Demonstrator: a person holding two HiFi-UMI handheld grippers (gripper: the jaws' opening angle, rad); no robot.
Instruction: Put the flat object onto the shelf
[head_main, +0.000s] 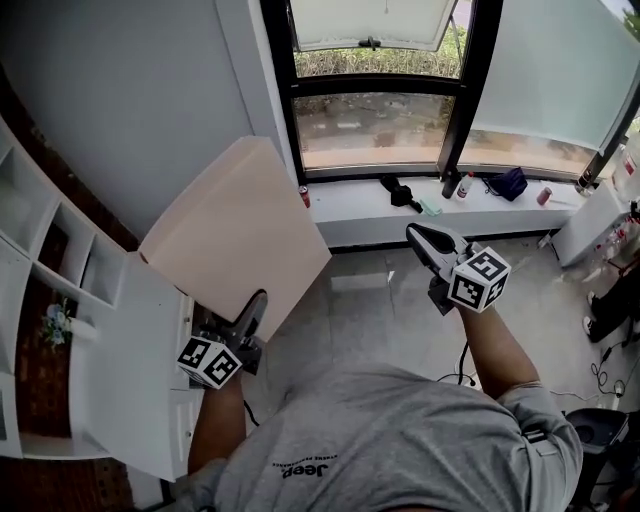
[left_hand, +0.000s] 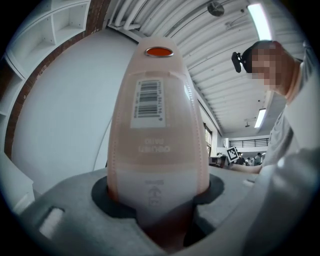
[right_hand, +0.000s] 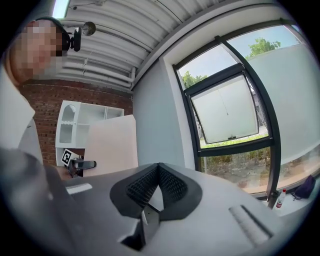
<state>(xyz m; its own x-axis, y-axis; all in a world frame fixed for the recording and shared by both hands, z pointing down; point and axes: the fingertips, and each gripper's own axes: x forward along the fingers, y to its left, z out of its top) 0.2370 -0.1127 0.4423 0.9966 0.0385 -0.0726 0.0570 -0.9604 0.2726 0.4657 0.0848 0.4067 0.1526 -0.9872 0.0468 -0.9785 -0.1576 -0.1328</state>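
The flat object (head_main: 235, 235) is a large pale pink board, held tilted in front of me at the left. My left gripper (head_main: 256, 303) is shut on its near lower edge. In the left gripper view the board (left_hand: 157, 125) rises edge-on from between the jaws and shows a barcode label and an orange dot. The white shelf (head_main: 60, 250) with open compartments stands against the brick wall at the far left. My right gripper (head_main: 424, 240) is held out to the right over the floor, shut and empty. In the right gripper view its pads (right_hand: 170, 185) meet, with the board (right_hand: 112, 145) and shelf (right_hand: 75, 122) beyond.
A white cabinet (head_main: 140, 370) stands under my left arm. Ahead is a dark-framed window (head_main: 380, 90) with a sill holding a red can (head_main: 304, 196), a black object (head_main: 400, 192), a bottle (head_main: 465, 186) and a dark bag (head_main: 508, 183). Cables (head_main: 605, 375) lie on the tiled floor at the right.
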